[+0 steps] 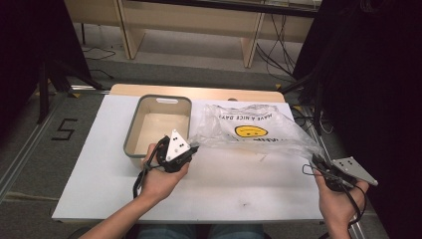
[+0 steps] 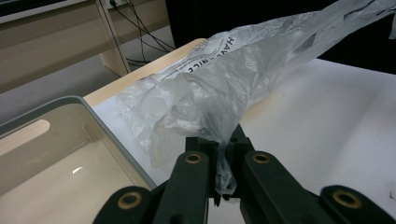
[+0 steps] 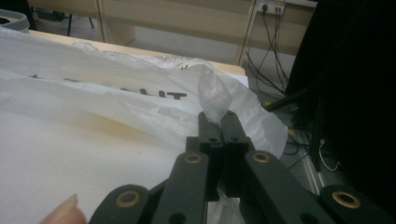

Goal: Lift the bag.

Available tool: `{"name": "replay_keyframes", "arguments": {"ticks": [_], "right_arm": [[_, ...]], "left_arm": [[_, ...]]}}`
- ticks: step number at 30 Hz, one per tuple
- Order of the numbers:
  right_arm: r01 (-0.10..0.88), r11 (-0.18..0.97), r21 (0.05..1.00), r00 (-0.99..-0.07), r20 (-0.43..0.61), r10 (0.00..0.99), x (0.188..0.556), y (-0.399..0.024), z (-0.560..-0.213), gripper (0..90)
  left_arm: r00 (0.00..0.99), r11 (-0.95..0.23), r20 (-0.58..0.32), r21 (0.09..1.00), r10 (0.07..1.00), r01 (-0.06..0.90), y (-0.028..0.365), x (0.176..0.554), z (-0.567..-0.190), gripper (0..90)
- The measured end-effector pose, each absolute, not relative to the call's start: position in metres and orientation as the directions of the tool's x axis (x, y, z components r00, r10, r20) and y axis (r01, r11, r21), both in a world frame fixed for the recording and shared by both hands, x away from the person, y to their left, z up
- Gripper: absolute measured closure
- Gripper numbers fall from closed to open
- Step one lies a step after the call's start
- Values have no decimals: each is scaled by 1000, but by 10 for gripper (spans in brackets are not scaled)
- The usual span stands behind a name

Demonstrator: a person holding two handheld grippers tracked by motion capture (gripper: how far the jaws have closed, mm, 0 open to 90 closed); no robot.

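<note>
A clear plastic bag (image 1: 249, 130) with a yellow smiley face and black lettering is stretched above the white table (image 1: 89, 169). My left gripper (image 1: 193, 146) is shut on the bag's left end, beside the grey bin's front right corner. In the left gripper view the bag (image 2: 219, 88) bunches into the closed jaws of my left gripper (image 2: 223, 154). My right gripper (image 1: 314, 160) is shut on the bag's right end near the table's right edge. In the right gripper view a tuft of the bag (image 3: 212, 95) sticks up from my right gripper (image 3: 220, 122).
An empty grey bin (image 1: 158, 125) with a cream inside stands on the table's left half, also in the left gripper view (image 2: 70, 154). Wooden furniture legs and cables lie beyond the table. Dark space borders the right edge.
</note>
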State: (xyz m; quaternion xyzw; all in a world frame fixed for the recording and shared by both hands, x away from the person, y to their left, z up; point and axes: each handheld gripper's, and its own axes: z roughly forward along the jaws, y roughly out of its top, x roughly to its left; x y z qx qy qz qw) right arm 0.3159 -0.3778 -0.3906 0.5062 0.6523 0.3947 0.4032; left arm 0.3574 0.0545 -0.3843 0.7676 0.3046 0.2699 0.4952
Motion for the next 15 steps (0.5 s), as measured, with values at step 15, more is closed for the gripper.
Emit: {"name": "replay_keyframes", "arguments": {"ticks": [15], "right_arm": [[245,168,955,-145,-135,980,316,-377,-367,900]], "left_arm": [[652,-261,110,955,750,140,57,356,-357,892]]}}
